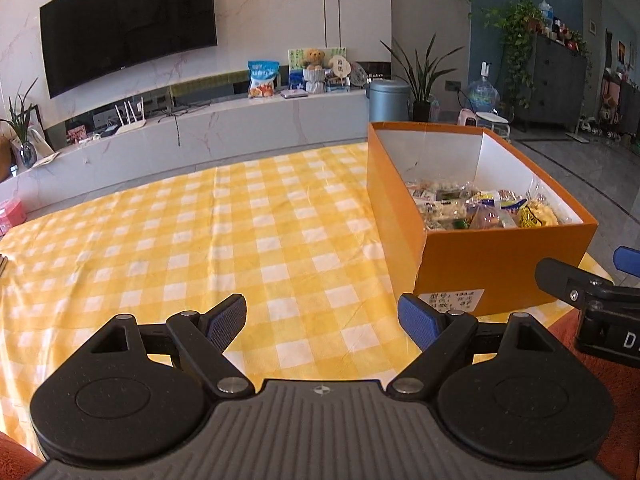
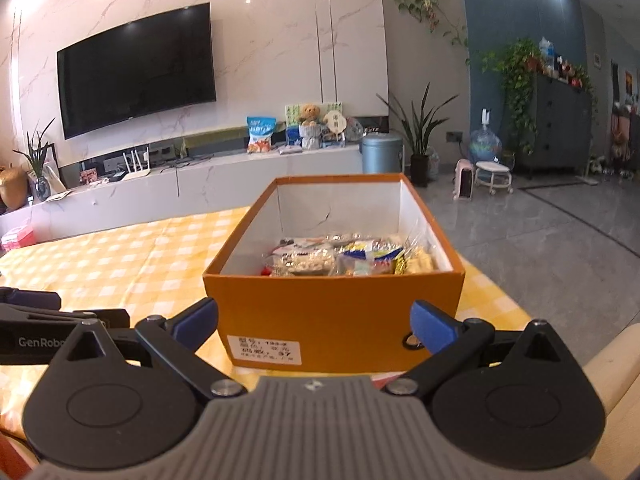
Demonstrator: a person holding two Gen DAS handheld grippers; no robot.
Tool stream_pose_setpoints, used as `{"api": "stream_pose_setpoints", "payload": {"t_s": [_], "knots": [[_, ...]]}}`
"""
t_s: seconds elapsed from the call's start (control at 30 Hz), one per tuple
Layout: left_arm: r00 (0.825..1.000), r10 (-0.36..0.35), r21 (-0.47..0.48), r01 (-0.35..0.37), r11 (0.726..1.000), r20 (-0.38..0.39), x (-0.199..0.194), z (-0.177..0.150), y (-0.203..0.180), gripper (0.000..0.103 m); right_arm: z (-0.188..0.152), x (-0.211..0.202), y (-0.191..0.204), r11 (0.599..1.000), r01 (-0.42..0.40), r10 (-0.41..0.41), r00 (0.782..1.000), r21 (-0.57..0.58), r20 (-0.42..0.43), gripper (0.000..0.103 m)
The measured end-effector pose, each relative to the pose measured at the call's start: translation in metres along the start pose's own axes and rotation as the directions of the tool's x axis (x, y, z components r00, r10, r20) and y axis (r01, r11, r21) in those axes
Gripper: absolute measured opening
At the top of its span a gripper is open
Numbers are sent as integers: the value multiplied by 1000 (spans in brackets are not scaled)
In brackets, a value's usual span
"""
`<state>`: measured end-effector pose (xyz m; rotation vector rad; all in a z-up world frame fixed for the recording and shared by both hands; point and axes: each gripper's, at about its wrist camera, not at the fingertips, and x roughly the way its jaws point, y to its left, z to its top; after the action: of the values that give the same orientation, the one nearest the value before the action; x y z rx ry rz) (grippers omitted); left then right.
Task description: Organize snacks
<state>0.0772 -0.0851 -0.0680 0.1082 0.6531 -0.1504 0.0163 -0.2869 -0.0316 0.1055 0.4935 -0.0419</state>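
1. Orange cardboard box [image 2: 332, 312] sits on the yellow checked tablecloth [image 1: 200, 232], at its right part, with wrapped snacks [image 2: 344, 260] piled inside.
2. The left gripper [image 1: 322, 320] hovers over bare cloth beside the box, fingers spread wide, empty.
3. The right gripper [image 2: 314, 320] faces the box's labelled end, fingers wide, holding nothing.

Home living room. Wall-mounted television [image 2: 136, 70] on a marble-look wall above a long low media console [image 2: 192, 178] carrying a router [image 2: 136, 166], a teddy bear [image 2: 310, 114] and a snack bag [image 2: 260, 134]; potted plants [image 2: 420, 136], a trailing vine over a dark dresser [image 2: 560, 120] and a water jug [image 2: 484, 146] stand along the tiled floor. Foreground table wears a yellow checked cloth [image 1: 200, 240].
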Motion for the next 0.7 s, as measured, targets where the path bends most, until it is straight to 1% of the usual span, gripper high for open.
{"api": "stream_pose_setpoints", "payload": {"t_s": [0.1, 0.33, 0.57, 0.7], "knots": [[1000, -2, 10, 2, 1000, -5, -2, -2, -1, 100, -2, -1, 1, 1000, 4, -4, 1000, 8, 1, 100], [1000, 10, 12, -10, 1000, -11, -7, 0, 0, 100, -3, -5, 6, 999, 30, -30, 999, -26, 17, 100], [1000, 15, -11, -15, 1000, -17, -13, 2, 6, 100, -3, -7, 7, 999, 37, -37, 999, -27, 19, 100], [1000, 21, -8, -22, 1000, -15, -15, 2, 7, 100, -3, -7, 8, 999, 43, -42, 999, -33, 20, 100]]}}
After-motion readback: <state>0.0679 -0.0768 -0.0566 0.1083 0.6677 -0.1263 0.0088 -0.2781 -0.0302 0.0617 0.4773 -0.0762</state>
